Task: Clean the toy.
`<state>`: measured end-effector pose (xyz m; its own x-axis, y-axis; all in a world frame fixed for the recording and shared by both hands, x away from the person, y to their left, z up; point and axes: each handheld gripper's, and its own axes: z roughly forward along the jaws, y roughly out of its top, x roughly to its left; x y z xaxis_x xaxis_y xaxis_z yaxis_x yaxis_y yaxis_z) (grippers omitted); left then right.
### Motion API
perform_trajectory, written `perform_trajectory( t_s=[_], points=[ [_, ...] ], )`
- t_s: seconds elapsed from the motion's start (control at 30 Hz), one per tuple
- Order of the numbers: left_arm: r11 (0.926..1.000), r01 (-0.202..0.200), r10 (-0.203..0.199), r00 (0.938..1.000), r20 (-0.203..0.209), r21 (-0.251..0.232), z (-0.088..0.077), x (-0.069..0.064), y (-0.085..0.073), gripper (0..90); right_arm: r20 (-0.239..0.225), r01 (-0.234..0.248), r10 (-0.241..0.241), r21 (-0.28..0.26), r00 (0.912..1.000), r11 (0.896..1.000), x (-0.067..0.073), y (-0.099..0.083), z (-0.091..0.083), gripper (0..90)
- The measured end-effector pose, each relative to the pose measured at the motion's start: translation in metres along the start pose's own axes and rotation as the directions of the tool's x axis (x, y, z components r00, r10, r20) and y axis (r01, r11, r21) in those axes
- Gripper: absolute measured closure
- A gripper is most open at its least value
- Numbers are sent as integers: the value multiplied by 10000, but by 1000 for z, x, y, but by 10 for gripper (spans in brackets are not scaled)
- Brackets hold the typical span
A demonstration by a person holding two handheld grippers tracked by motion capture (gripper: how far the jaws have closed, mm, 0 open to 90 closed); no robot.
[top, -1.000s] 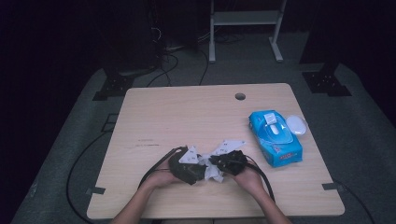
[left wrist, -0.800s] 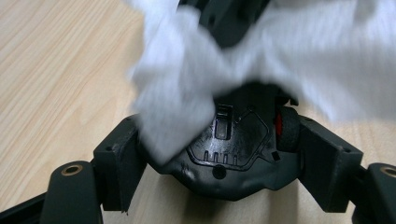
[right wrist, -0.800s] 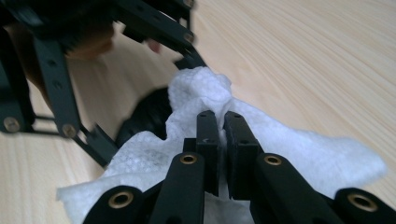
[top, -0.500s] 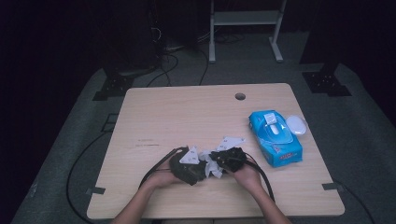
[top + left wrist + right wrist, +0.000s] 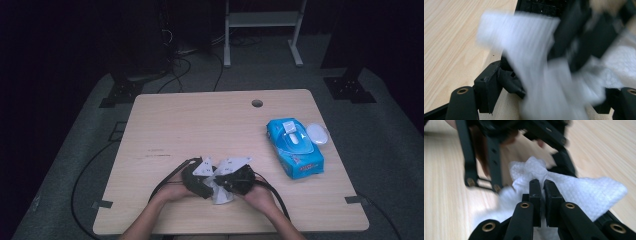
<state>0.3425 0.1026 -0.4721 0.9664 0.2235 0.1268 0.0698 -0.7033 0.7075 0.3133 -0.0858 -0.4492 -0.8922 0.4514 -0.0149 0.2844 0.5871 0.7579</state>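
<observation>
Two hand-held grippers: meet near the front edge of the bench (image 5: 165,125), facing each other
Left hand-held gripper (image 5: 199,176): jaws stand apart, the wet wipe hanging blurred between them; whether the pads press it cannot be told
Right hand-held gripper (image 5: 543,185): jaws all but closed, pinching a bunched fold of the wipe
Wet wipe (image 5: 584,188): white, crumpled, held between both grippers just above the bench
Wipe pack (image 5: 294,147): blue, lying flat towards the right edge, well apart from the hands
Lid (image 5: 317,134): white, oval, open beside the pack
</observation>
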Motion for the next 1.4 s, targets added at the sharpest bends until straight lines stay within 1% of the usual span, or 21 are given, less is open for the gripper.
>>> perform_trajectory(
  t_s=[0.07, 0.13, 0.17, 0.23, 0.3, 0.37, 0.47, 0.53, 0.6, 0.7, 0.73, 0.8, 0.87, 1.03, 1.1, 1.13, 1.17, 1.23, 1.37, 1.4],
  points=[
    [10000, 0, 1, 10000, -15, 58, 0, 1, -1, 242, 252, -115, 115, 10, 9996, 9999, -6, -8, -9, 849],
    [10000, 52, -52, 10000, -20, 45, 0, 1, -1, 242, 290, -419, 420, -21, 9987, 9991, -12, -14, -15, 849],
    [10000, 26, -25, 10000, -53, 51, 0, 1, 0, 243, 313, -425, 425, -31, 9986, 9991, -13, -14, -16, 848],
    [10000, -10, 10, 10000, -87, 31, 0, 0, 1, 243, 274, -364, 364, -29, 9990, 9993, -10, -12, -14, 848],
    [10000, -25, 26, 9999, -105, 54, 0, 0, 1, 243, 208, -183, 183, -15, 9996, 9998, -5, -8, -9, 849],
    [10000, 41, -41, 10000, -77, 47, 0, 0, 0, 242, 299, -1, 1, 29, 9996, 10000, -2, -5, -5, 849],
    [10000, 36, -36, 10000, -54, 6, 0, 0, 0, 243, 550, -201, 209, -148, 9983, 9997, -8, -4, -5, 849],
    [10000, -15, 14, 10000, -49, -3, 0, 1, 0, 243, 850, -506, 530, -302, 9950, 9983, -16, -4, -7, 850],
    [10000, 46, -46, 10000, -67, -11, -1, 1, -1, 242, 1186, -545, 580, -321, 9912, 9980, -22, -5, -9, 849],
    [10000, 79, -79, 10000, -36, 37, -1, 2, -2, 242, 1454, -793, 829, -303, 9859, 9964, -30, -10, -17, 849],
    [10000, 71, -71, 10000, -36, 28, -2, 2, -2, 242, 1602, -792, 826, -279, 9836, 9965, -33, -12, -20, 849],
    [10000, 40, -40, 10000, -67, -15, -1, 2, 0, 242, 1698, -1021, 1067, -356, 9797, 9941, -36, -15, -25, 849],
    [10000, -9, 9, 10000, -96, 3, 0, 2, 1, 243, 1781, -951, 996, -338, 9790, 9949, -34, -14, -24, 849],
    [10000, -7, 7, 10000, -63, 53, 1, 0, 0, 242, 1511, -704, 757, -403, 9856, 9967, -24, -4, -9, 849],
    [10000, -15, 15, 10000, -38, 62, 0, 1, 0, 242, 1578, -613, 667, -393, 9852, 9973, -23, -2, -6, 849],
    [10000, 14, -14, 10000, -32, 58, 0, 1, -1, 242, 1618, -639, 695, -392, 9844, 9972, -24, -3, -7, 849],
    [10000, 13, -12, 10000, -48, 72, 0, 1, -1, 243, 1665, -671, 722, -360, 9834, 9971, -26, -4, -9, 849],
    [9999, 19, -18, 10000, -27, 99, 0, 2, -2, 243, 1878, -779, 825, -316, 9787, 9965, -31, -9, -16, 849],
    [10000, -23, 23, 10000, -12, 90, 0, 2, -1, 242, 2218, -1085, 1143, -383, 9684, 9934, -38, -25, -36, 849],
    [9999, -48, 49, 10000, -27, 131, 0, 2, -1, 242, 2198, -1238, 1307, -451, 9668, 9913, -38, -29, -39, 849]
  ],
)
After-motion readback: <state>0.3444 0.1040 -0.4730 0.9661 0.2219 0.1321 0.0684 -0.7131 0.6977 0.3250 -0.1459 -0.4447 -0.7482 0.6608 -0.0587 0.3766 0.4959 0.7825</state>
